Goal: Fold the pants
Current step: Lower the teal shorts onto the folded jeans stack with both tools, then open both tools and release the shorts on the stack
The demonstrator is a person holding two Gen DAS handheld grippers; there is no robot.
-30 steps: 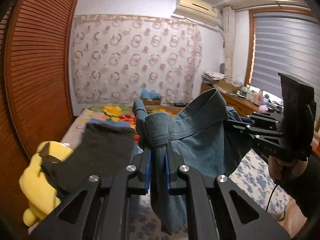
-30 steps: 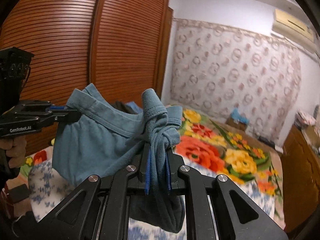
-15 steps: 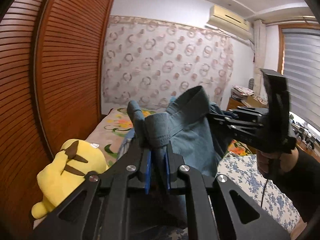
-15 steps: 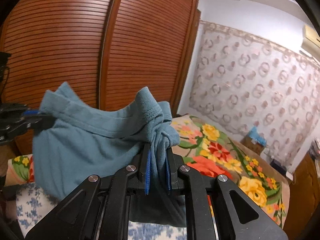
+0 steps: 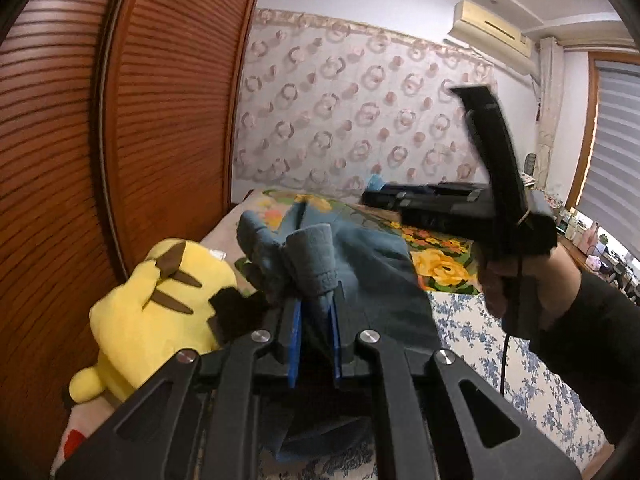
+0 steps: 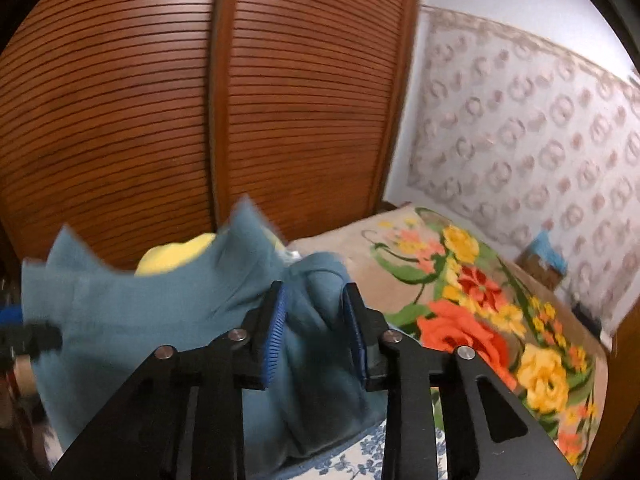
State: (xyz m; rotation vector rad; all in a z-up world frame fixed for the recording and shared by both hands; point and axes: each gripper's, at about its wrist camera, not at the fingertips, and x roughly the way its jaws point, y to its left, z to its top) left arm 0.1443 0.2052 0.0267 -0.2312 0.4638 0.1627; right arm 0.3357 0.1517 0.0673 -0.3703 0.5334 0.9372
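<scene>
Left tongs [image 5: 315, 312] clamp pants [image 5: 360, 276] | right tongs [image 6: 316, 320] opening, pants between

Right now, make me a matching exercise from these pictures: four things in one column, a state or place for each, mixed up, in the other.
1. left gripper
2. right gripper
3. yellow plush toy
4. floral blanket

A. jaws opening around the pants
B. beside the wooden wardrobe
C. spread on the far part of the bed
D. clamped on the blue pants

Pairs: 1-D, 2-A, 3-B, 4-C
</scene>
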